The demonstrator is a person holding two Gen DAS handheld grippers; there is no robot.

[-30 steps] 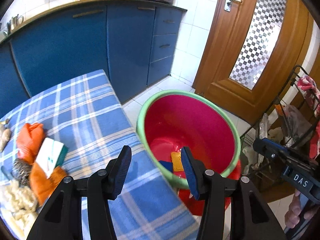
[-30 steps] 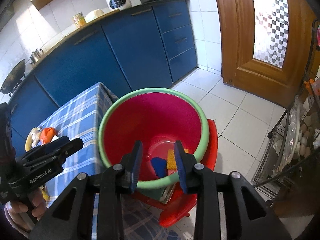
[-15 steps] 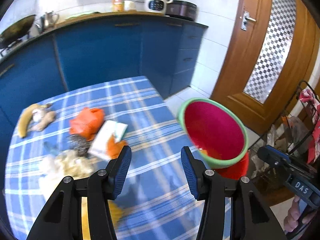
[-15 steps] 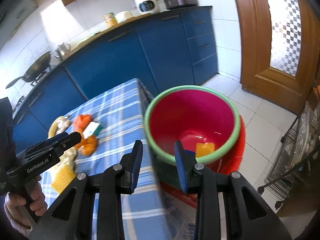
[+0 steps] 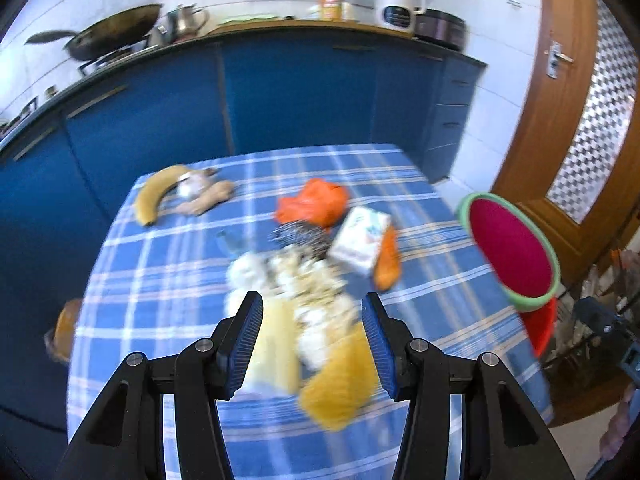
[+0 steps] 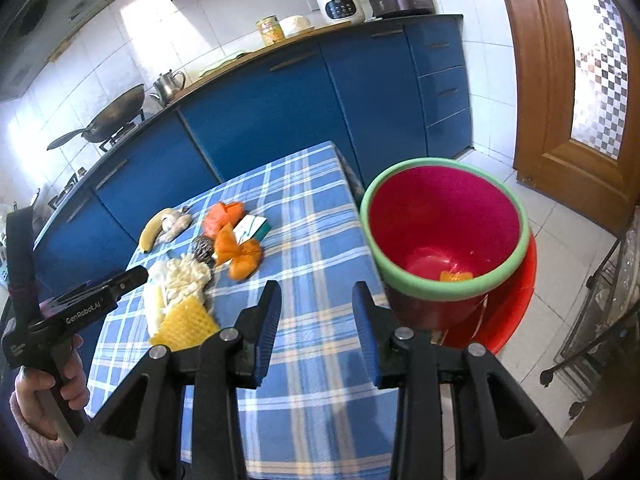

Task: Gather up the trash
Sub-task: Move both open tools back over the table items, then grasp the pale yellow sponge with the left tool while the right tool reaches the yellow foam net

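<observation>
A pile of trash lies on the blue checked tablecloth (image 5: 168, 280): a yellow sponge (image 5: 340, 384), white crumpled stuff (image 5: 304, 276), an orange bag (image 5: 316, 204), a white carton (image 5: 360, 240), a steel scourer (image 5: 300, 238). My left gripper (image 5: 312, 340) is open and empty, hovering just above the sponge and white stuff. The red bin with a green rim (image 6: 444, 236) stands off the table's right edge, with an orange scrap inside. My right gripper (image 6: 316, 328) is open and empty over the table's near right part. The pile (image 6: 188, 280) and the left gripper (image 6: 100, 296) also show in the right wrist view.
A banana (image 5: 156, 196) and ginger (image 5: 204, 200) lie at the table's far left. Blue kitchen cabinets (image 6: 280, 112) stand behind, with a wok, kettle and cooker on the counter. A wooden door (image 6: 576, 80) is to the right, a wire rack (image 6: 600, 320) near the bin.
Both grippers have swung left, away from the bin and toward the table. The left gripper now hovers over the trash pile. Both remain open and empty.
</observation>
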